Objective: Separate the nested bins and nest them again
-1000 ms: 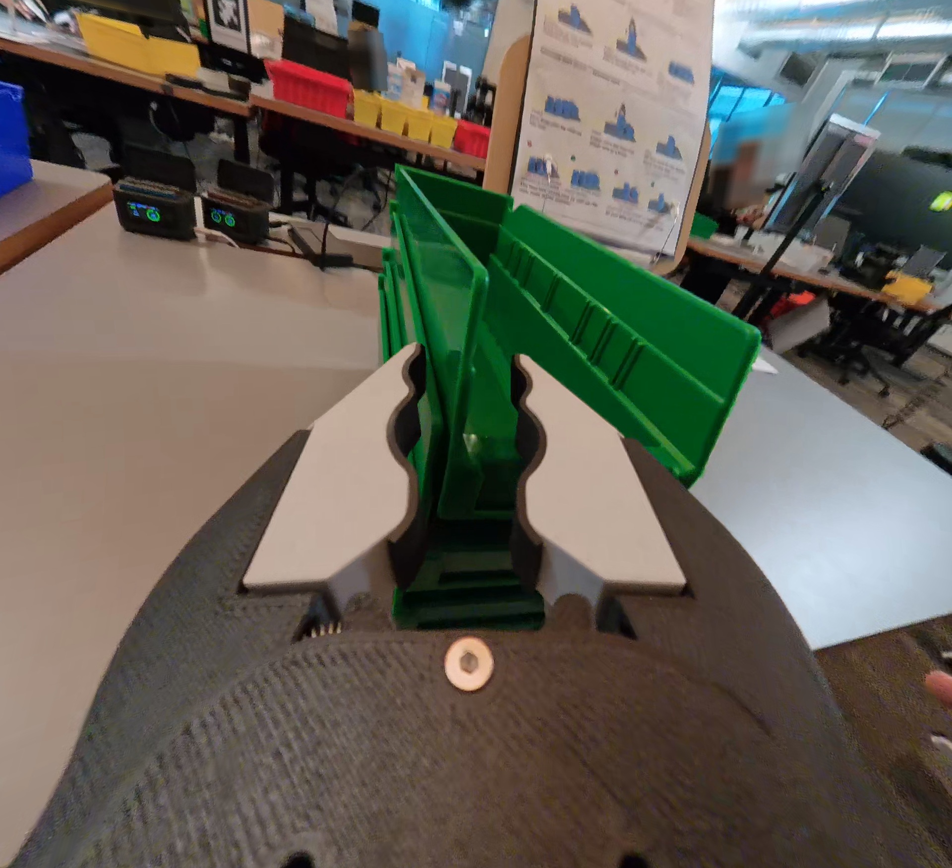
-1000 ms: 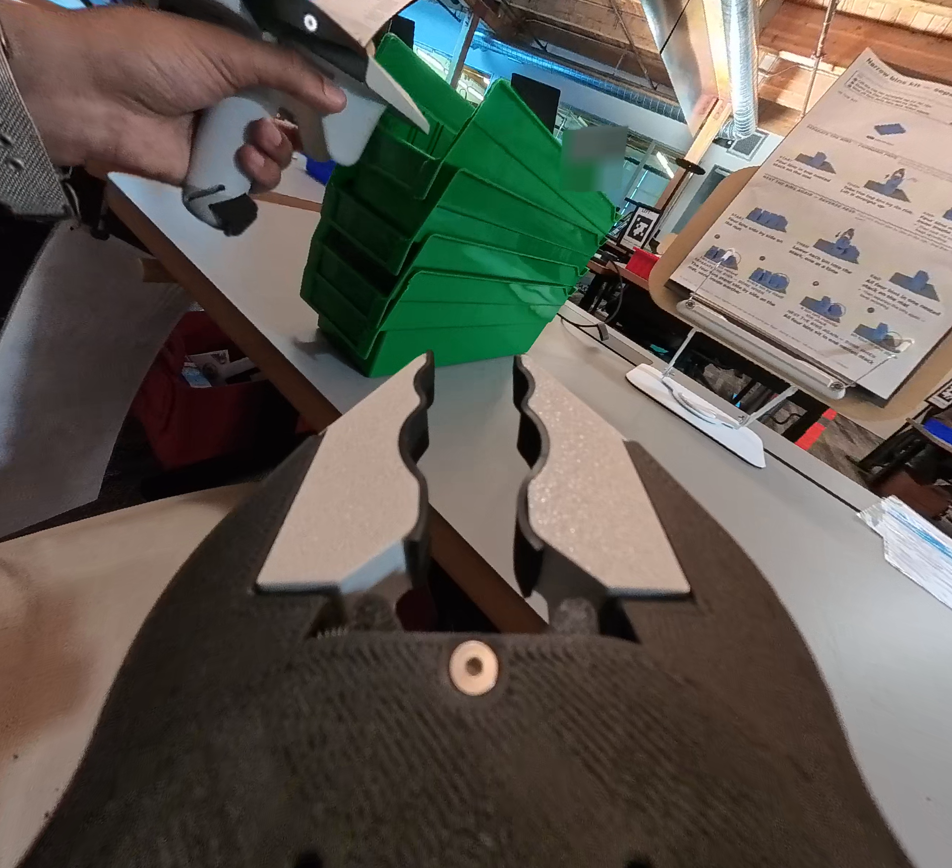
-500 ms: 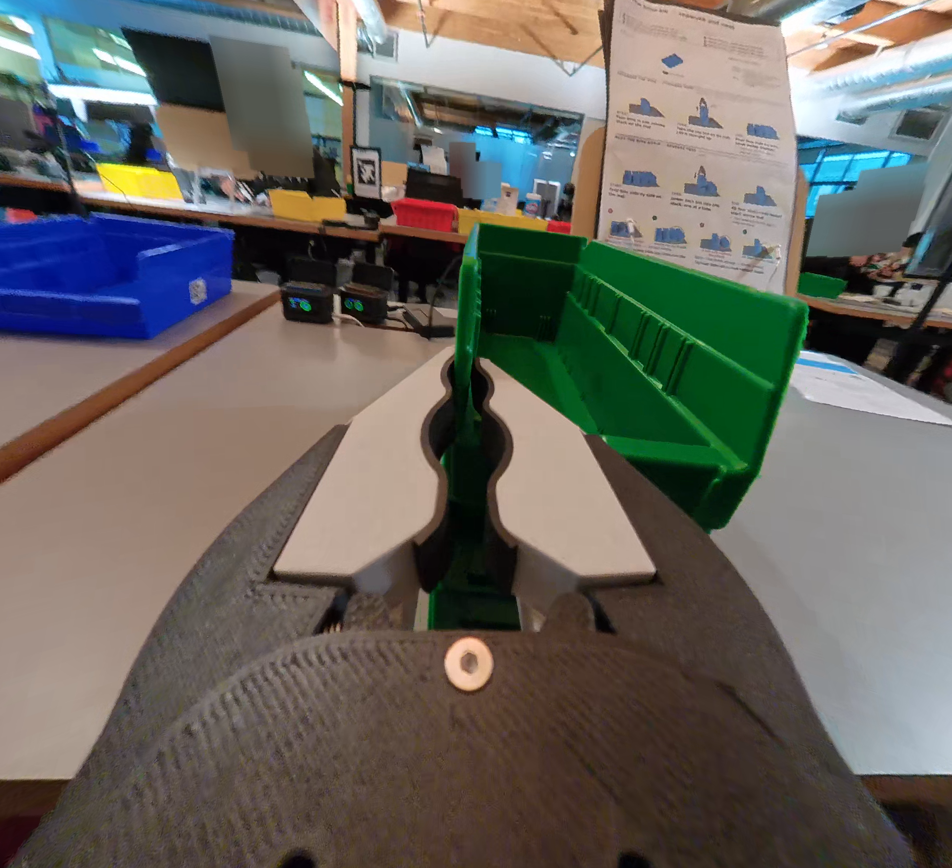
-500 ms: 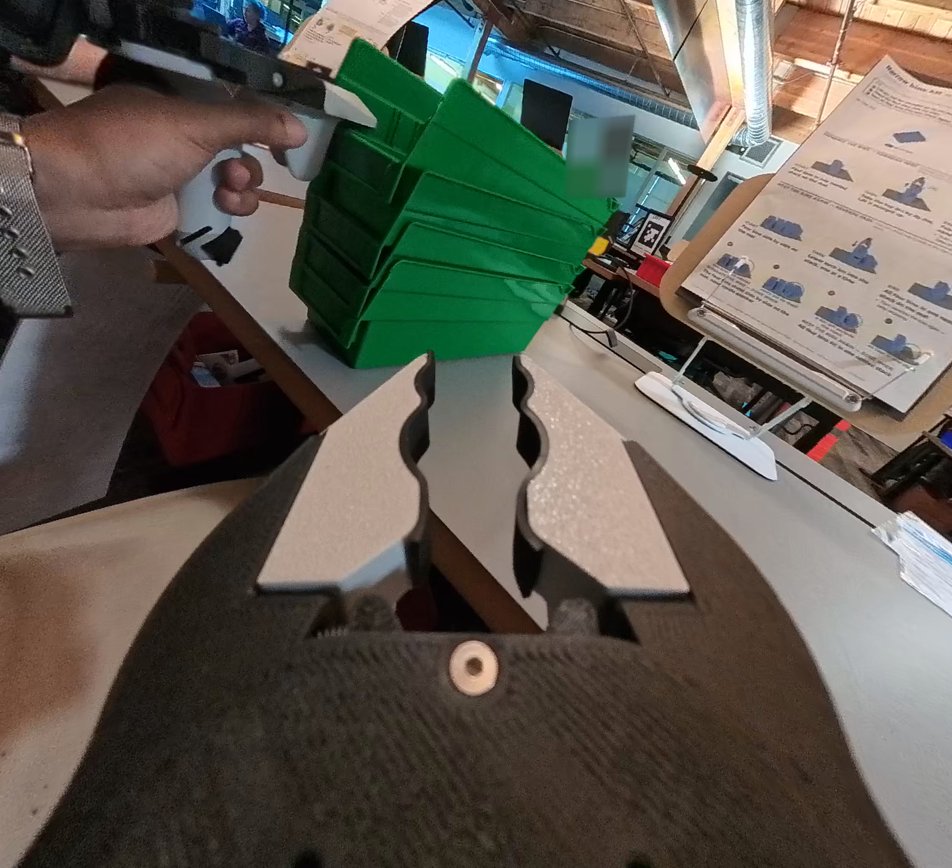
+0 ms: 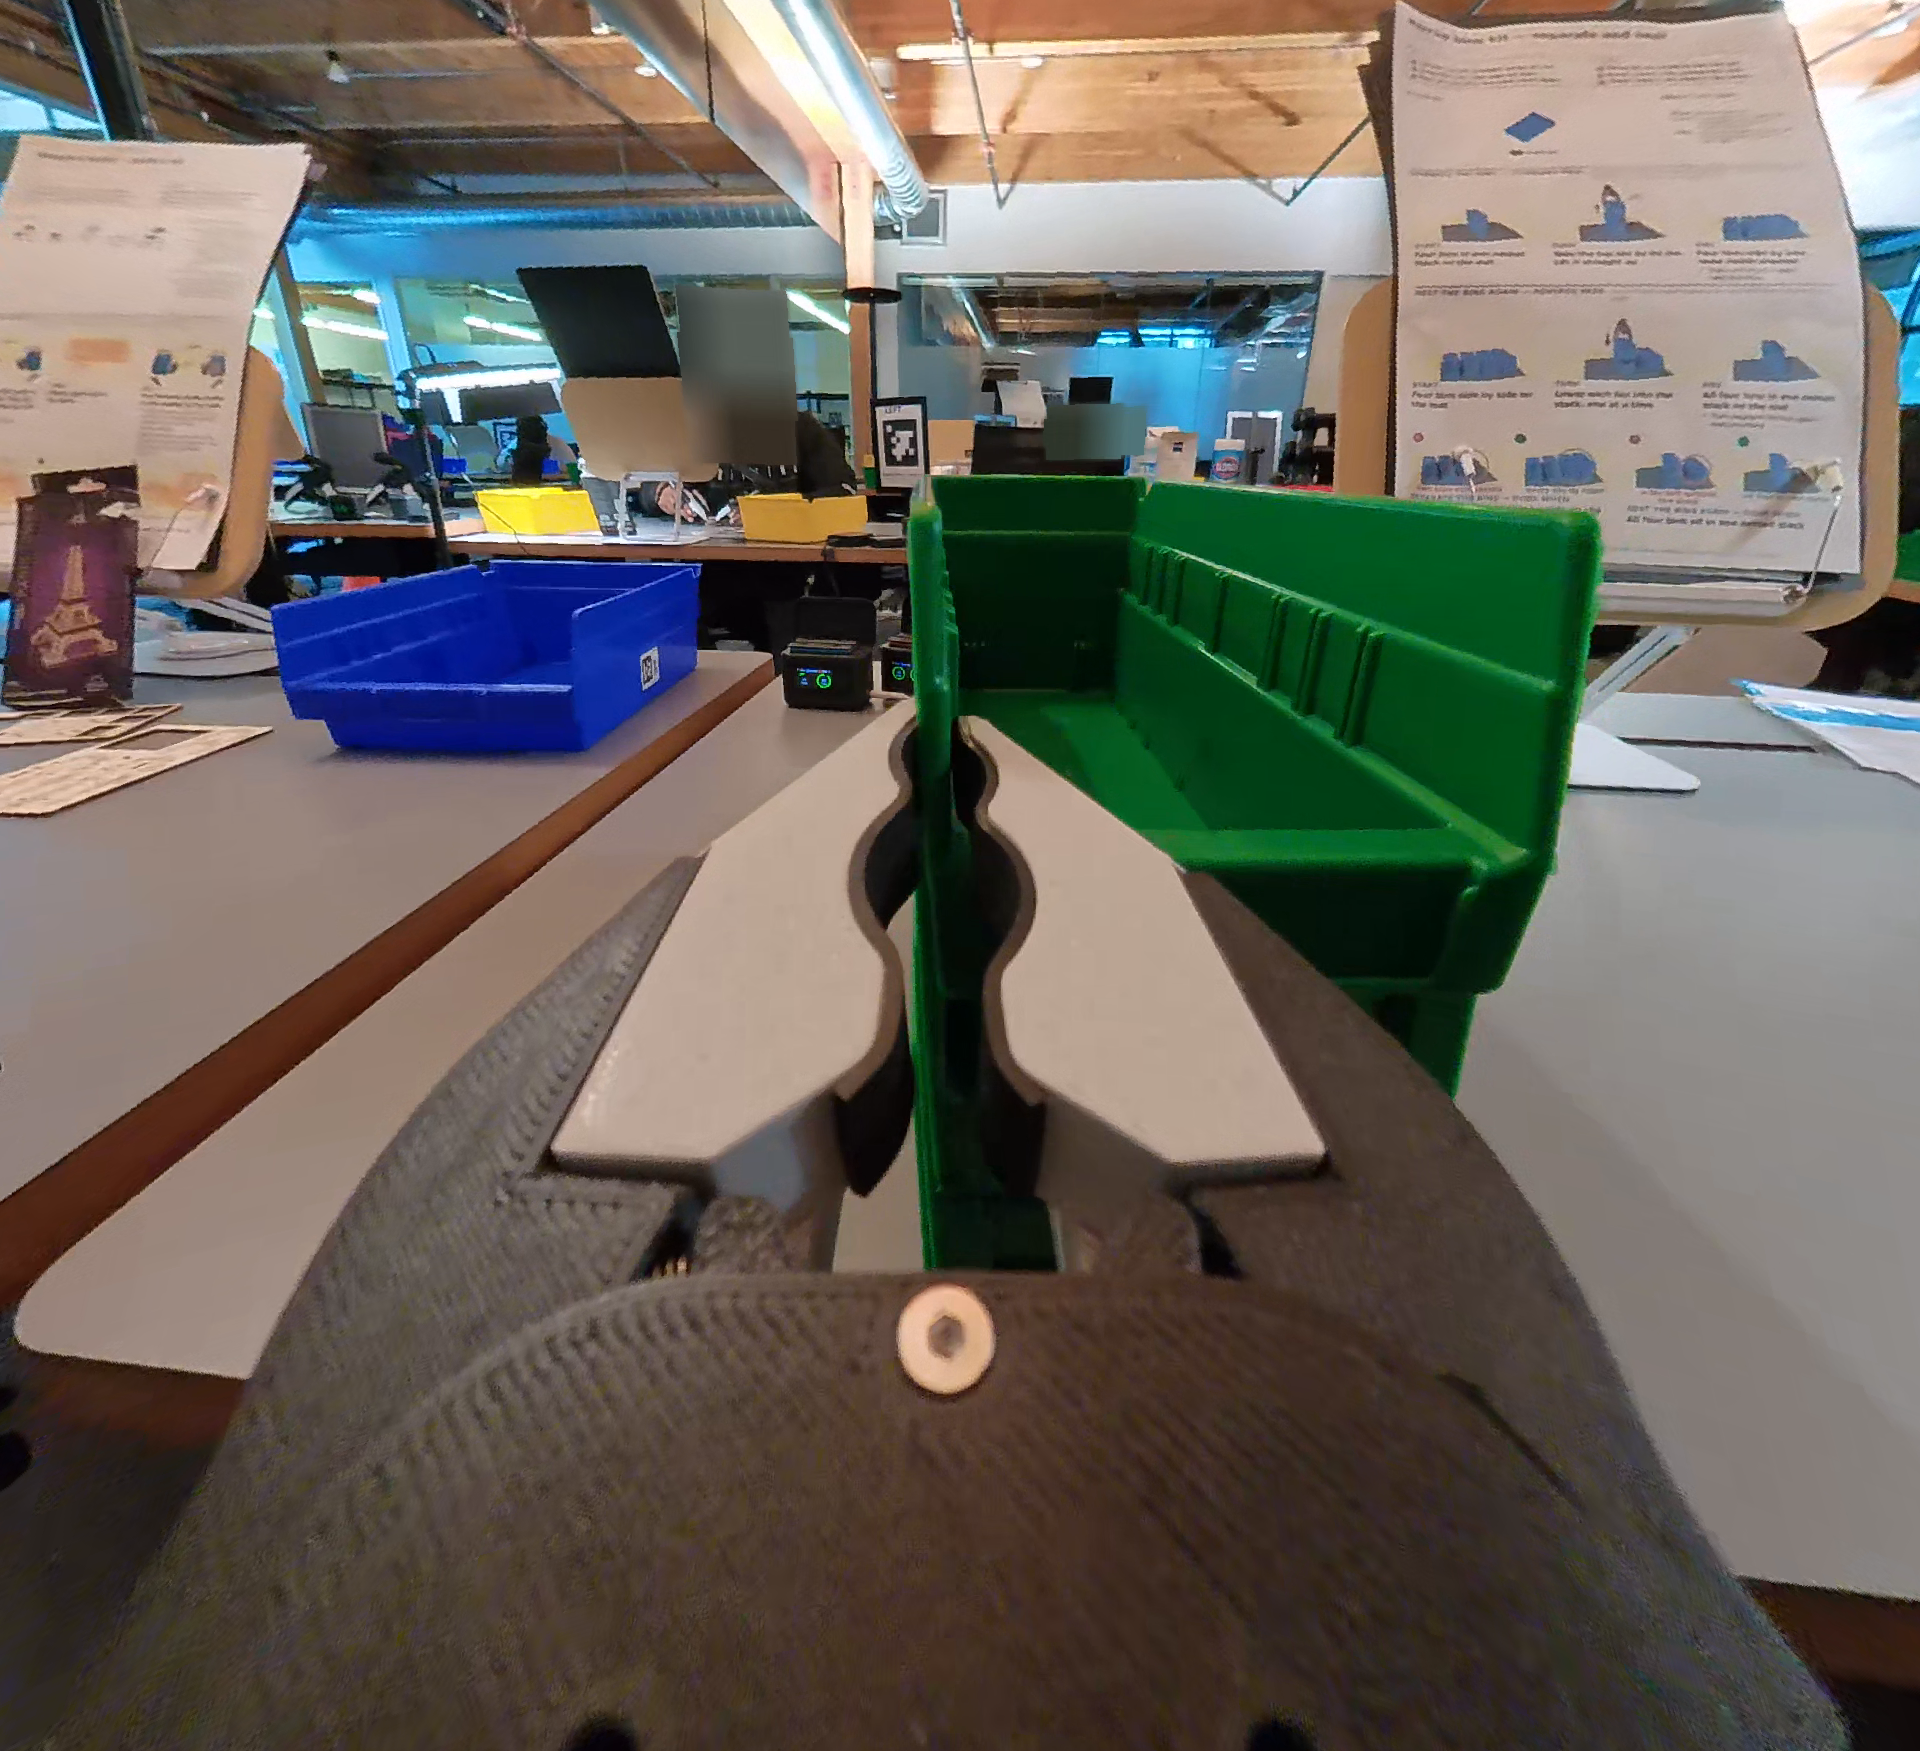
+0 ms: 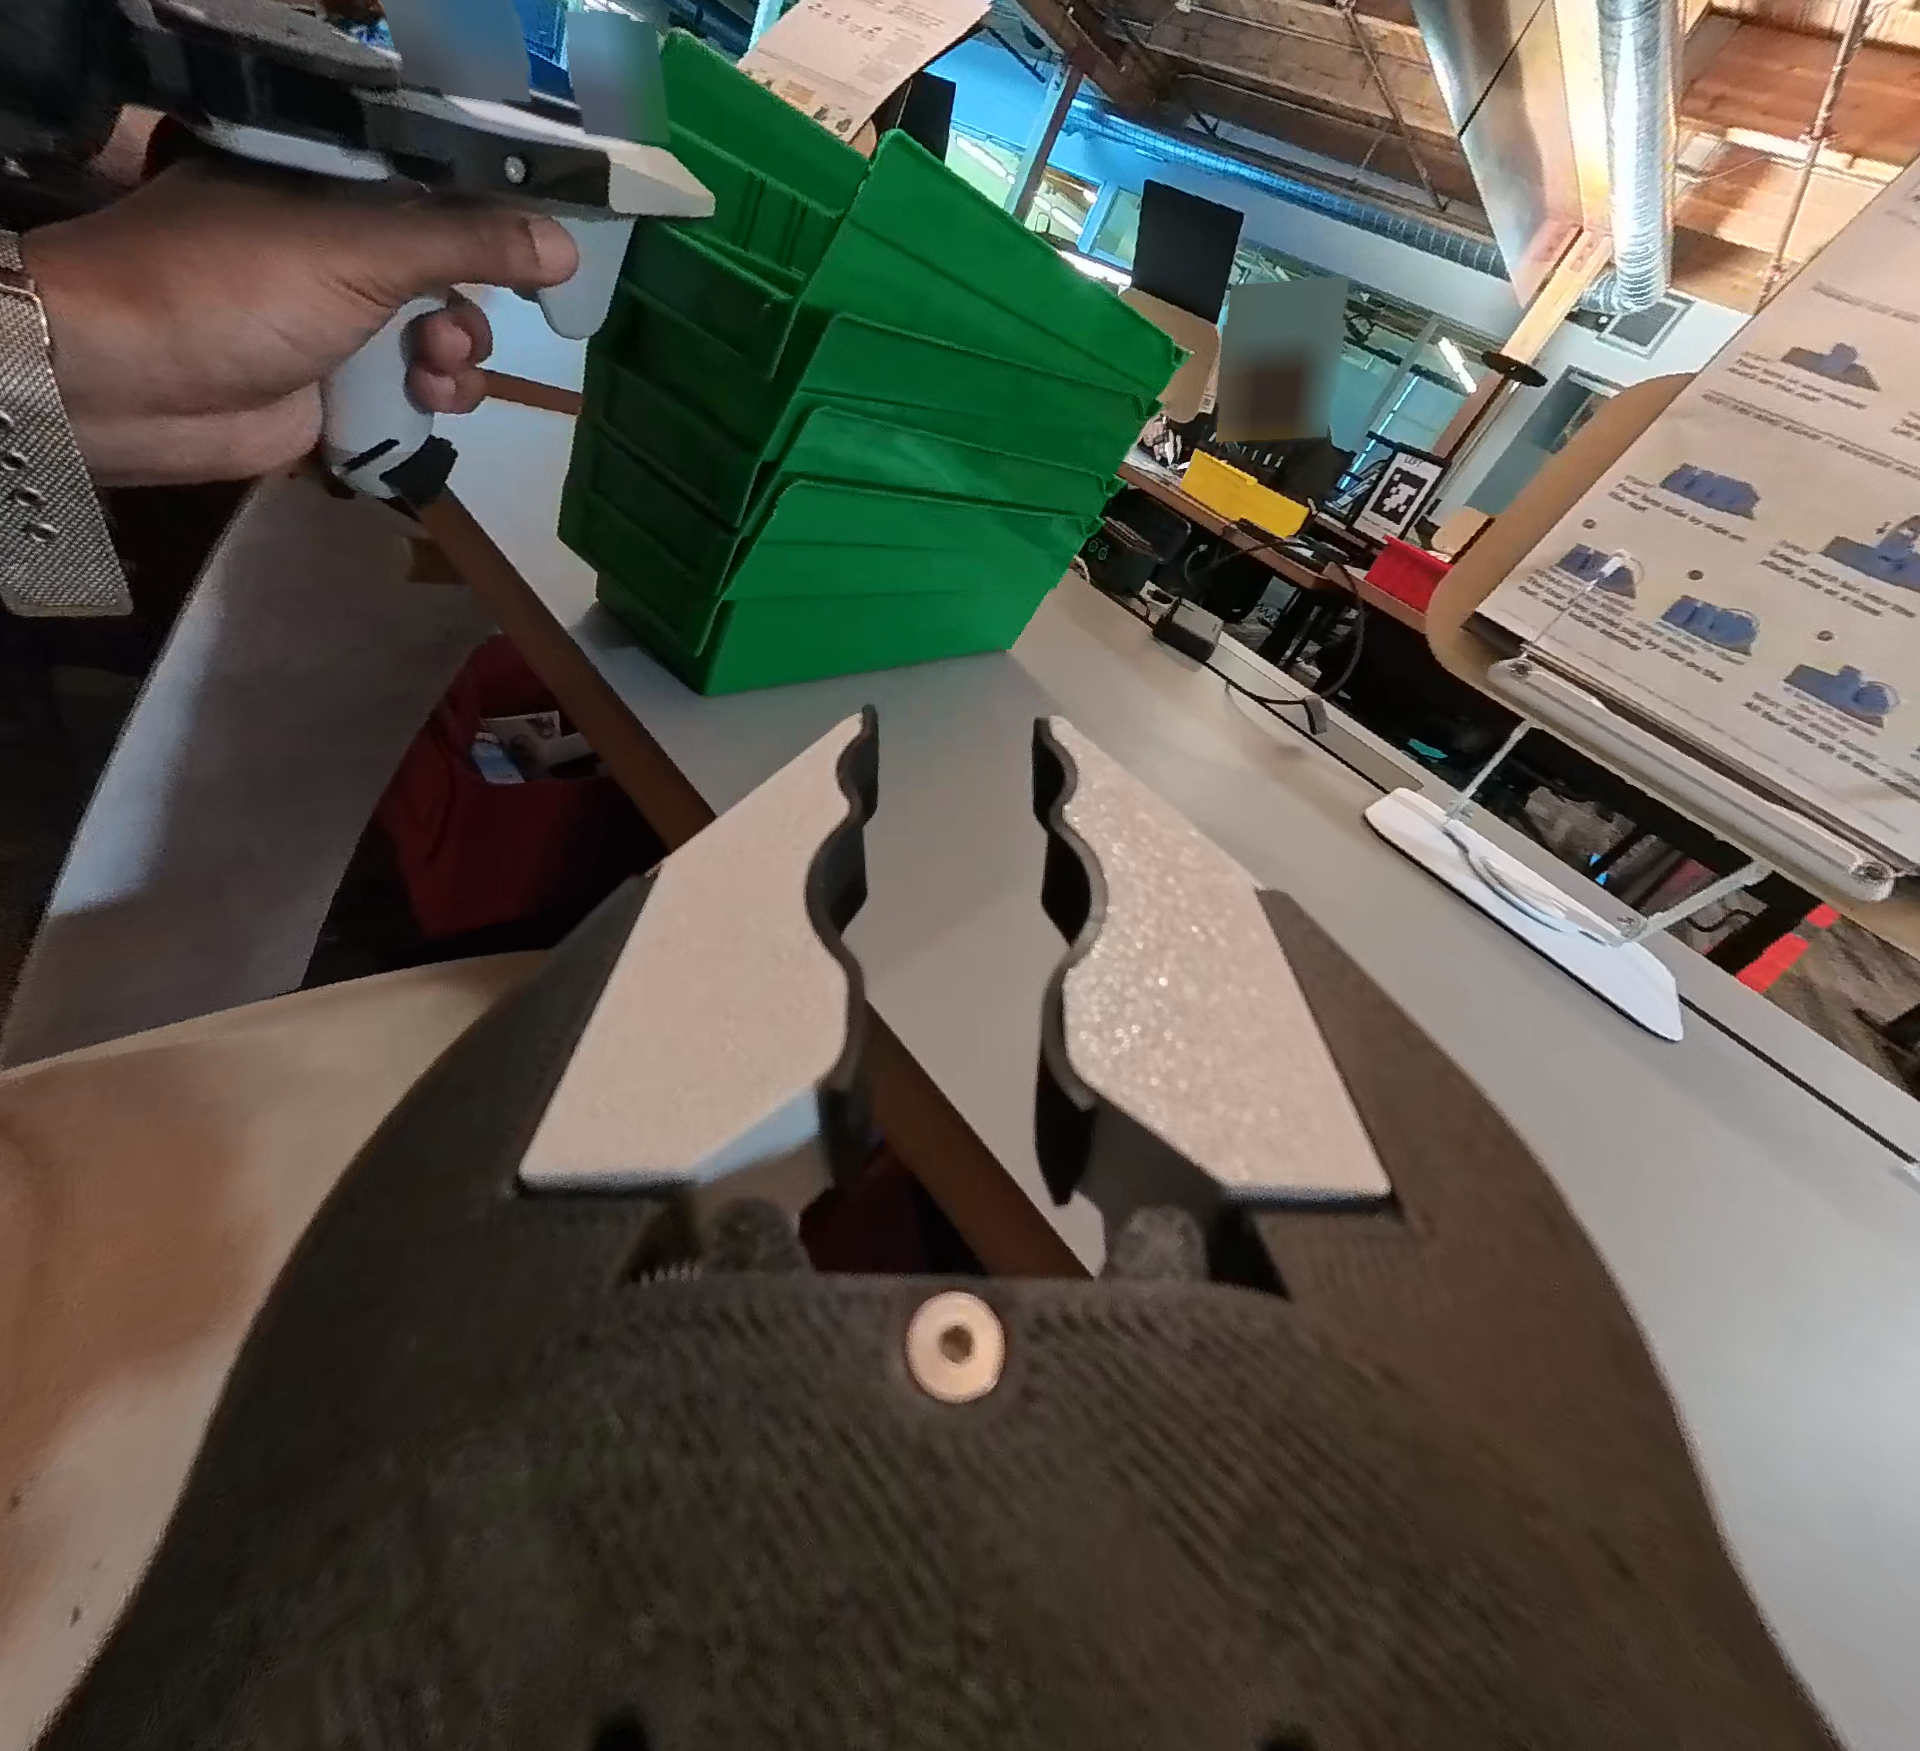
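Note:
A stack of several nested green bins (image 6: 883, 475) stands near the left front edge of the grey table (image 6: 1558, 1182). My left gripper (image 5: 940, 756) is shut on the left side wall of the top green bin (image 5: 1299, 735), which is level in the left wrist view. In the right wrist view the left gripper (image 6: 665, 189) shows at the top bin's near end, held by a hand (image 6: 260, 330). My right gripper (image 6: 954, 745) is open and empty, a short way in front of the stack, above the table.
A blue bin (image 5: 488, 662) sits on a neighbouring table to the left. An instruction sheet on a stand (image 6: 1714, 579) stands at the right of the table, with its white base (image 6: 1527, 912). Small black devices (image 5: 831, 673) lie behind the stack.
My left gripper closed on the top bin's wall and levelled out, lifting that bin's near end. The right gripper stayed open and shifted slightly.

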`<action>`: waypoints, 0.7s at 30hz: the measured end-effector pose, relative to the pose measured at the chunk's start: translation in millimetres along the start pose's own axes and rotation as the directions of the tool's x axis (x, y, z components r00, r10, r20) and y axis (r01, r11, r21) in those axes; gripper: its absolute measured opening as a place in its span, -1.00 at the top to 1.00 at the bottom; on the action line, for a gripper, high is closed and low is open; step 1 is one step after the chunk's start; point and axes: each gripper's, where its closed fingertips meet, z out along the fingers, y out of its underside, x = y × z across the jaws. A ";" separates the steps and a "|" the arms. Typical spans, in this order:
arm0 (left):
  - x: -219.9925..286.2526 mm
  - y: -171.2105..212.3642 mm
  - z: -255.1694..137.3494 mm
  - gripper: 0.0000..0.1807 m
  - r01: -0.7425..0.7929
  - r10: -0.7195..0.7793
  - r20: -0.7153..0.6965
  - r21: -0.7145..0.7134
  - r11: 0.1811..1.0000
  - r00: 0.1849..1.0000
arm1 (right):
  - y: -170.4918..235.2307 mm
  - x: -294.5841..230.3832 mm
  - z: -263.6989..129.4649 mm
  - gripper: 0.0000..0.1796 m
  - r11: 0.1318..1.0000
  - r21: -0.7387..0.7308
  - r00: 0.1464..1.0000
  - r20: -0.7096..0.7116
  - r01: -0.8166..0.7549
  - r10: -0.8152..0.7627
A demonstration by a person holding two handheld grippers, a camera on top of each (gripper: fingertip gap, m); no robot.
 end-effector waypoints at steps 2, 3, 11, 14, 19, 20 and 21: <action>-1.4 0.7 0.1 1.00 0.004 -0.004 -0.012 0.009 1.000 1.000 | -1.7 -0.6 -0.7 0.69 1.000 0.006 1.000 0.000 0.002 -0.002; -2.2 0.8 0.4 1.00 0.014 -0.013 -0.016 0.012 1.000 1.000 | -2.9 -0.4 -1.3 0.70 1.000 0.010 1.000 -0.003 0.003 -0.003; -2.2 -0.6 2.3 1.00 0.044 -0.044 -0.022 0.020 0.999 0.999 | 0.1 5.5 -6.7 0.70 1.000 -0.007 0.999 -0.030 -0.016 0.015; -1.8 -0.6 5.3 1.00 0.056 -0.056 -0.023 0.015 0.998 0.998 | 5.2 9.2 -8.2 0.69 0.998 -0.031 0.998 -0.035 -0.046 0.045; -0.6 0.4 9.1 1.00 0.071 -0.071 -0.027 0.018 0.997 0.997 | 36.6 11.3 -4.3 0.56 0.971 -0.181 0.988 -0.018 -0.153 0.153; -0.5 0.4 9.4 1.00 0.077 -0.077 -0.030 0.021 0.997 0.997 | 47.4 8.9 -3.2 0.52 0.955 -0.236 0.983 -0.007 -0.181 0.185; -0.5 0.5 10.0 1.00 0.079 -0.079 -0.032 0.022 0.997 0.996 | 58.0 6.4 -2.4 0.47 0.935 -0.289 0.976 0.001 -0.207 0.216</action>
